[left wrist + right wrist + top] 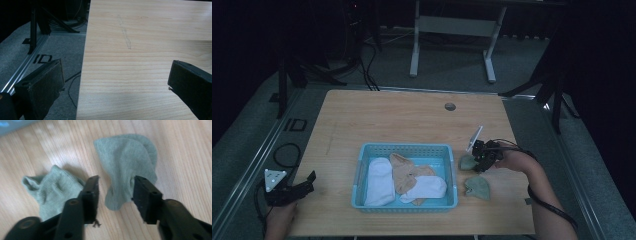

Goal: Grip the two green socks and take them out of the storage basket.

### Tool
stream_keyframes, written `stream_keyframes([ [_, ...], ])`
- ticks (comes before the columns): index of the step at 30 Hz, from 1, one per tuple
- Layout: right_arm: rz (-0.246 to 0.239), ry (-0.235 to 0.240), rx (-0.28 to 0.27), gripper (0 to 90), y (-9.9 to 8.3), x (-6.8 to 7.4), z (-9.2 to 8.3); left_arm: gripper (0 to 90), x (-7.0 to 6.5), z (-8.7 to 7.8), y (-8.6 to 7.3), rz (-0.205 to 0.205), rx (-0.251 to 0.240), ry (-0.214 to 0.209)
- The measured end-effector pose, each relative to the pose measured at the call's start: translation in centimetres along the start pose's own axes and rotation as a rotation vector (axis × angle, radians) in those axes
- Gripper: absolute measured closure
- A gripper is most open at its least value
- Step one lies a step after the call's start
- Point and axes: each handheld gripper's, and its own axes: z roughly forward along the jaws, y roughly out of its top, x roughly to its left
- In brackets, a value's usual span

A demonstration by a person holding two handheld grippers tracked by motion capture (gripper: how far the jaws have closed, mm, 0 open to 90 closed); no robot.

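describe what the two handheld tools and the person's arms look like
Both are black two-jaw tools with flat, blocky pads. The left tool carries a grey three-cornered plate with white dots on top and a black cable trailing at the table's left edge. The right tool has a pale plate sticking up and a black cable along the forearm. No sleeves show on the forearms.

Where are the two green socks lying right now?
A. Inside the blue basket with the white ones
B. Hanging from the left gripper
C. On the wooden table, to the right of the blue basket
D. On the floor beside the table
C. In the high view both green socks lie on the bare table just right of the blue basket, with the right gripper over one of them.
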Motion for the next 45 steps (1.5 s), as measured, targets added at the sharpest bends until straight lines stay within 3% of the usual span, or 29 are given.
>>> stream_keyframes([
  [6, 0.085, -0.023, -0.063, 35.1, -1.8, -0.1, -0.9, 0.7, 0.0, 0.0, 0.0, 0.0, 0.0, -0.001],
  [8, 0.116, -0.02, -0.108, 32.5, -2.6, -0.2, -1.2, 0.7, 0.0, 0.0, 0.0, -0.001, 0.0, -0.001],
  [17, 0.264, -0.041, -0.191, 28.1, -7.8, -0.3, -1.2, 0.7, 0.0, 0.0, 0.0, -0.001, -0.001, -0.001],
  [20, 0.315, -0.062, -0.218, 27.5, -9.7, -0.1, -1.0, 0.7, 0.0, 0.0, 0.0, -0.002, 0.0, 0.0],
  [25, 0.412, -0.123, -0.251, 17.4, -12.3, 0.2, -0.1, 0.7, 0.0, 0.0, 0.0, -0.002, 0.0, 0.001],
  [28, 0.482, -0.131, -0.301, 11.9, -13.5, 0.2, 0.3, 0.7, 0.0, 0.0, 0.0, -0.003, 0.0, 0.001],
  [30, 0.489, -0.136, -0.317, 10.6, -14.1, 0.4, 0.6, 0.7, 0.0, 0.0, 0.0, -0.003, -0.001, 0.001],
  [35, 0.616, -0.196, -0.379, 10.6, -15.6, 0.4, 1.4, 0.7, 0.0, 0.0, 0.0, -0.003, 0.002, -0.002],
  [40, 0.708, -0.322, -0.513, 10.7, -16.9, 0.9, 1.7, 0.7, 0.0, 0.0, 0.0, -0.002, 0.0, -0.003],
  [43, 0.753, -0.393, -0.536, 10.7, -17.4, 1.5, 2.3, 0.7, 0.0, 0.0, 0.0, -0.002, -0.001, -0.004],
  [45, 0.786, -0.414, -0.545, 10.7, -17.7, 1.7, 2.7, 0.7, 0.0, 0.0, 0.0, -0.001, 0.0, -0.004],
])
